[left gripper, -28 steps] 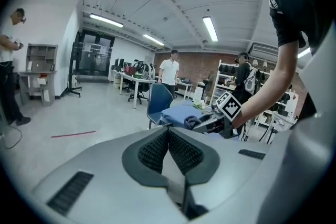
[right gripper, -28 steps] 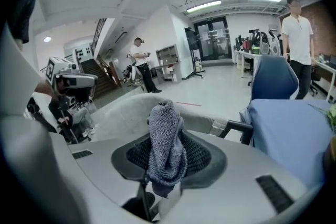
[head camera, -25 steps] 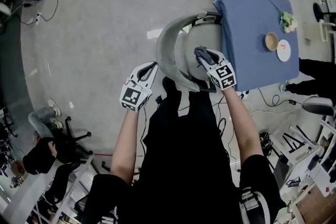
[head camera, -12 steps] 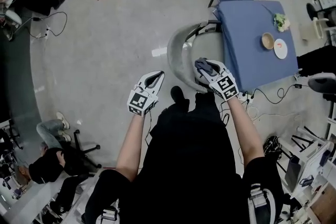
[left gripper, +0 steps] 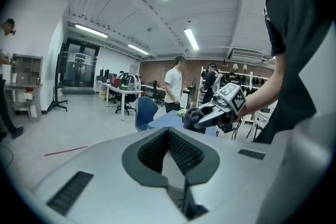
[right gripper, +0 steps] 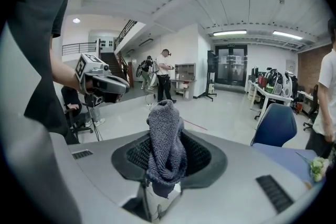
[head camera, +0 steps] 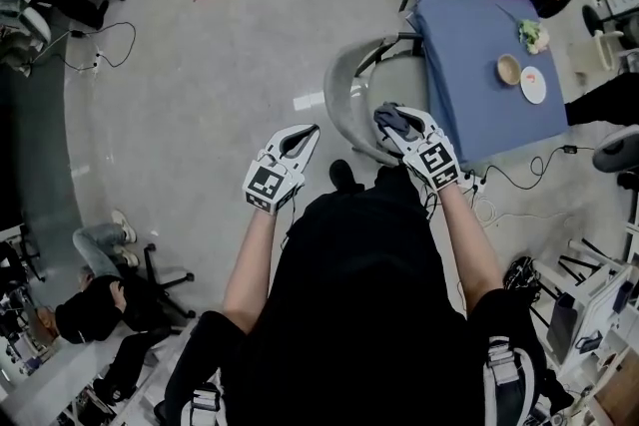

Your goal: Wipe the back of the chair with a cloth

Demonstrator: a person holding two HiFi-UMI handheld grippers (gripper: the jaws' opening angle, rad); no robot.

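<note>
Shifted since a second ago: the right gripper (head camera: 389, 125) is brought slightly toward the near end of the chair backrest (head camera: 344, 100). Its jaws are clamped on a grey-blue knitted cloth (right gripper: 166, 144), which is bunched and stands up out of them. The left gripper (head camera: 312, 133) is held pressed together with nothing between its jaws, just beside the outer face of the backrest and not touching it. No backrest is seen in the right gripper view, only open floor, so the cloth is judged to be above the chair rather than pressed on it. A blue-covered table (head camera: 479, 65) is seen beyond the chair. Progress: the cloth is gripped and positioned, but no wiping contact is shown. How much is already wiped cannot be told.
</note>
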